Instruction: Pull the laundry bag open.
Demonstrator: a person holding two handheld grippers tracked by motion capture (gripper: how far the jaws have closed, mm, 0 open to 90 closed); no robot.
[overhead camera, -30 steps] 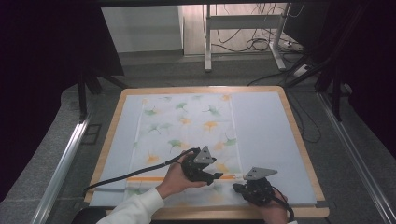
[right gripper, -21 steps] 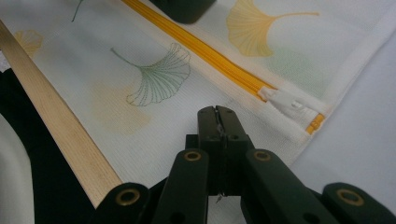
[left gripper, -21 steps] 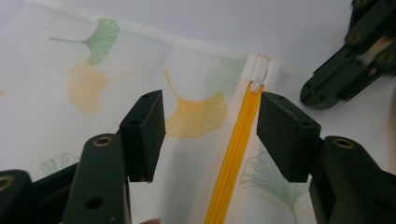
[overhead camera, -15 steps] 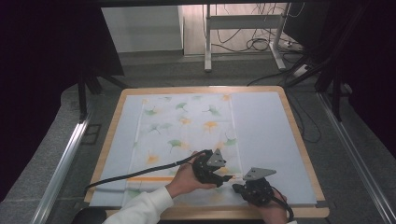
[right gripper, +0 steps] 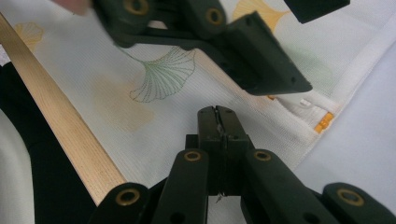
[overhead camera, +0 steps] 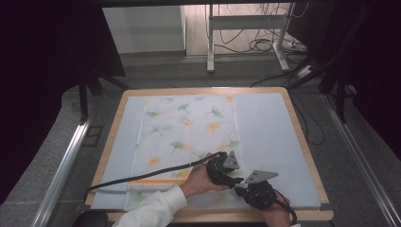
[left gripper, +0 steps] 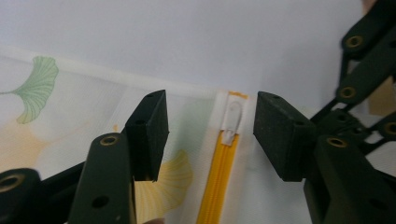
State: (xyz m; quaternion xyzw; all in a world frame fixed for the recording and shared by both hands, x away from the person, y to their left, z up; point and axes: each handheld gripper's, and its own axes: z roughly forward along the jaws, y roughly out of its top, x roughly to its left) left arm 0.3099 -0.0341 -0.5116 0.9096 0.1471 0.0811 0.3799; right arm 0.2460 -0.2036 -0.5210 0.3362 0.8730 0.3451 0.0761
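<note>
A white mesh cloth [overhead camera: 189, 127] printed with ginkgo leaves lies flat on a pale blue mat [overhead camera: 269, 132]. An orange zipper [left gripper: 217, 182] runs along it and ends at a white pull [left gripper: 232, 121]. My left gripper [left gripper: 210, 133] is open and its jaws have just been closing, one on each side of the pull without touching it. In the high view it [overhead camera: 236, 178] sits at the cloth's near right corner. My right gripper [right gripper: 217, 111] is shut with its tips on the cloth close behind, near the zipper end [right gripper: 323, 122]; whether it pinches fabric I cannot tell.
The mat lies on a table with a wooden rim [overhead camera: 302, 137], whose near edge [right gripper: 65, 135] runs just behind the grippers. A black cable [overhead camera: 142, 176] trails left across the cloth. Metal rails flank the table, and a desk frame with cables [overhead camera: 246, 42] stands beyond.
My left gripper has moved right and toward the near edge, ending beside the right gripper at the cloth's corner. The right gripper has stayed put.
</note>
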